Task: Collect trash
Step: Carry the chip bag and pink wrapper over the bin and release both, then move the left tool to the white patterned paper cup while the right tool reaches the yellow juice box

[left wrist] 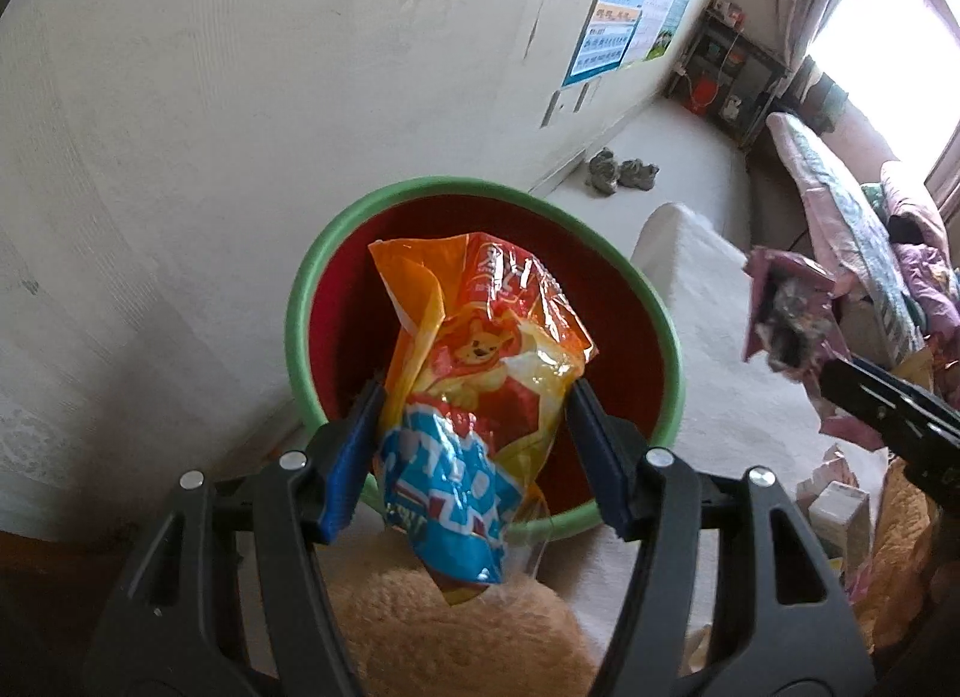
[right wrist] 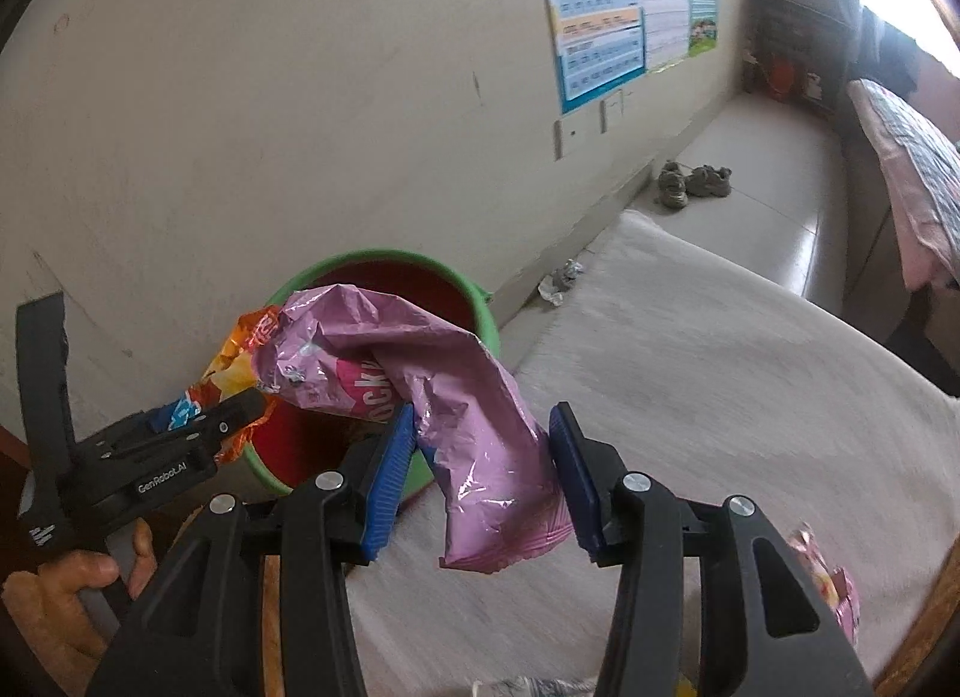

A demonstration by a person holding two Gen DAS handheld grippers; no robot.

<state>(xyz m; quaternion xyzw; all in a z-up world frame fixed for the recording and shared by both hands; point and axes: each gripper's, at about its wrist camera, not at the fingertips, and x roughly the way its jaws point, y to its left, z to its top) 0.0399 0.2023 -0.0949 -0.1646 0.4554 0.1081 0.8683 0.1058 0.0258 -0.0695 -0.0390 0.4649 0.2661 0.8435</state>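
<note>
Currently I hold the orange snack bag (left wrist: 480, 397) in the left tongs (left wrist: 474, 427) and the pink wrapper (right wrist: 456, 415) in the right tongs (right wrist: 483, 457), both clenched above the red bin (left wrist: 600, 289); releasing should drop them in.

The mouth of the red bin (left wrist: 303, 301) with green rim is open, but the orange snack bag (left wrist: 480, 373) hangs over it and fills much of the opening. The wall (left wrist: 210, 127) stands close behind the bin. The pink bag (right wrist: 456, 397) hangs beside the rim, above the bare white rug (right wrist: 720, 385).
</note>
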